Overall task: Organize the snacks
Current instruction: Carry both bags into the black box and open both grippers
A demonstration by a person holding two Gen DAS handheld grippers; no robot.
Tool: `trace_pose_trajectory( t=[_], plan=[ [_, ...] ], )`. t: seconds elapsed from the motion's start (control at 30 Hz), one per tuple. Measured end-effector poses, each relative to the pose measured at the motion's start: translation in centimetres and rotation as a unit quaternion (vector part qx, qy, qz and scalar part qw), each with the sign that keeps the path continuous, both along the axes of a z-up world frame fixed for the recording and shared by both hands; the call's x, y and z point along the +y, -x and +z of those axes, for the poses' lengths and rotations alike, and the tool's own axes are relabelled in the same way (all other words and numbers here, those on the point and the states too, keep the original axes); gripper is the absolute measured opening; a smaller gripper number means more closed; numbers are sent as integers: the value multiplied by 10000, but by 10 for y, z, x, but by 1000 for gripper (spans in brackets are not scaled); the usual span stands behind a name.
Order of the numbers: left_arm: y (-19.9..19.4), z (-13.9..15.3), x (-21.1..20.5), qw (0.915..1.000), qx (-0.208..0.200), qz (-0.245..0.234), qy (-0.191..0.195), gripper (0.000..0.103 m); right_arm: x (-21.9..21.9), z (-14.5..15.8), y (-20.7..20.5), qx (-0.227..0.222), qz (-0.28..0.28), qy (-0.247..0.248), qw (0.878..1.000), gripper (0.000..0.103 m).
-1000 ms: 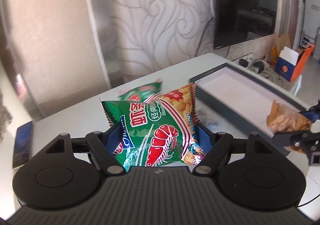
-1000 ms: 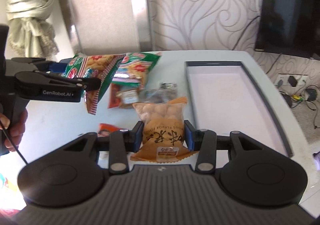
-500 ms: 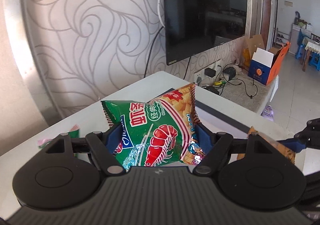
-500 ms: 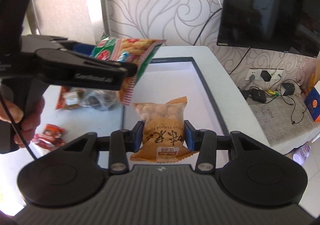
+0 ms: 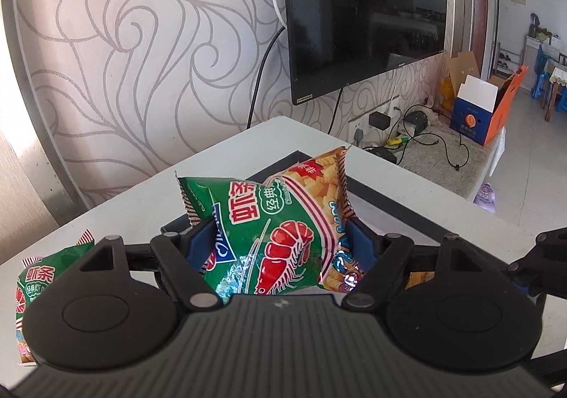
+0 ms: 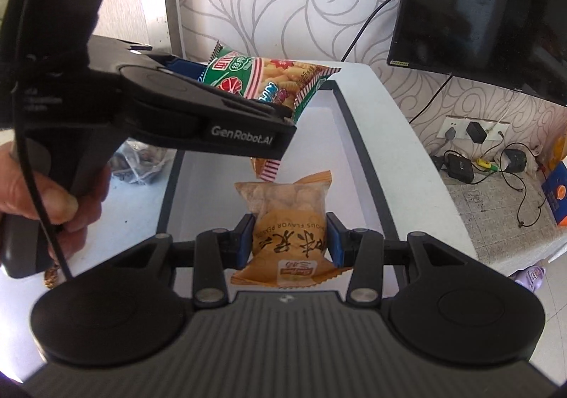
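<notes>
A: Green foil fills the middle of the left wrist view: the left gripper point(image 5: 280, 249) stays clamped on a shrimp-stick bag point(image 5: 269, 238). A second ago a pile of snacks and the whole tray lay behind it; now only the tray point(image 5: 397, 210) edge shows past the bag at centre right, with the television point(image 5: 365, 11) looming at upper centre. A second green bag point(image 5: 39, 277) lies on the white table point(image 5: 141, 199) at lower left.

B: And the right wrist view?

A: The right gripper point(image 6: 290, 238) remains closed on an orange peanut packet point(image 6: 287, 217) at frame centre. The tray point(image 6: 365, 164) floor, off to the right a second ago, now lies directly beneath it. The left gripper point(image 6: 226, 93) crosses the upper left, its bag point(image 6: 269, 82) overhanging the tray's far end.

B: Meaning?

A: Both snacks look carried into place; releasing them likely comes next.
</notes>
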State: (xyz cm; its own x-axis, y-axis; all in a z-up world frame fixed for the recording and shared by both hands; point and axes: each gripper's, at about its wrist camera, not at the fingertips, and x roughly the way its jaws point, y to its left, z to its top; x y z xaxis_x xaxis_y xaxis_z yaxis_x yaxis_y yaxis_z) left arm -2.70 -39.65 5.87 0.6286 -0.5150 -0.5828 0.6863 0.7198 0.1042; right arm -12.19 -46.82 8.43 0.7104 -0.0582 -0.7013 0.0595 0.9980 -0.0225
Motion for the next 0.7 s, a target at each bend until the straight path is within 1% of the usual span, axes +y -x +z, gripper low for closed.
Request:
trace_pose_trajectory(
  t=[0.13, 0.2, 0.23, 0.27, 0.33, 0.37, 0.5, 0.57, 0.63, 0.7],
  plan=[
    [-2, -2, -1, 9999, -62, -48, -95, 83, 1, -4, -8, 65, 21, -39, 10000, 45],
    [0, -2, -1, 9998, -82, -90, -154, 86, 1, -7, -12, 107, 8, -57, 9999, 45],
    [0, -2, 0, 9998, -72, -102, -176, 92, 1, -9, -14, 133, -8, -65, 9999, 45],
    [0, -3, 1, 9998, -54, -117, -178, 96, 0, -10, -16, 154, -27, -74, 9999, 45],
    [2, -2, 5, 9997, -73, -170, -172, 98, 0, -12, -19, 182, -62, -91, 9998, 45],
    [3, -2, 6, 9996, -85, -178, -191, 100, 0, -14, -19, 197, -77, -101, 9997, 45],
    [10, 1, 13, 9994, -86, -273, -169, 101, 1, -16, -18, 265, -161, -112, 9995, 47],
    [15, 5, 20, 9996, -72, -270, -94, 101, 2, -16, -15, 242, -197, -72, 9995, 53],
    [20, 10, 29, 9996, -18, -277, 52, 101, 5, -17, -12, 183, -255, 26, 9995, 63],
    [24, 15, 40, 9996, 37, -242, 142, 101, 7, -15, -8, 181, -276, 79, 9994, 65]
  ],
)
